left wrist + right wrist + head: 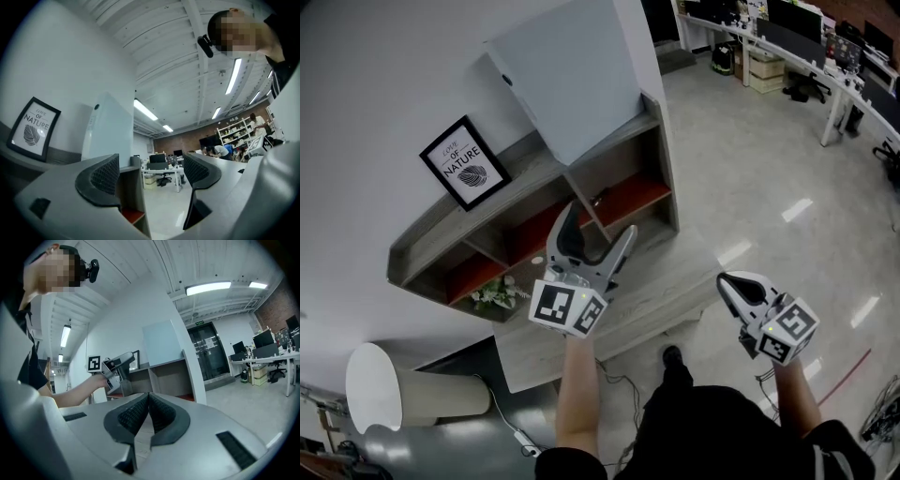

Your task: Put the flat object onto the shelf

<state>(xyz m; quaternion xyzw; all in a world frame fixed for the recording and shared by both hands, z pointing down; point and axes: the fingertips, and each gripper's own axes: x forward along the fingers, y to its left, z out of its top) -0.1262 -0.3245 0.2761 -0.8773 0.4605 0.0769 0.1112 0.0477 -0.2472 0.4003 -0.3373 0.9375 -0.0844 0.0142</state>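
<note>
Our left gripper point(600, 223) and right gripper point(727, 281), both pale grey shells, black ribbed pads point(104, 174), a black-and-white marker cube point(569, 309) on each, our black top point(712, 431), 1 black shoe point(672, 355)

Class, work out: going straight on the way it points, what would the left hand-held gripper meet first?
Probably the wooden shelf, near the upright divider under the white panel, though depth is unclear.

**Flat panel point(567, 80) up on the shelf point(520, 173)**

The pale, blank rectangular panel stands on edge on the shelf's top, back against the white wall point(384, 84) (lower edge on the grey wood). The shelf is long, low and grey, with open compartments floored in red.
</note>
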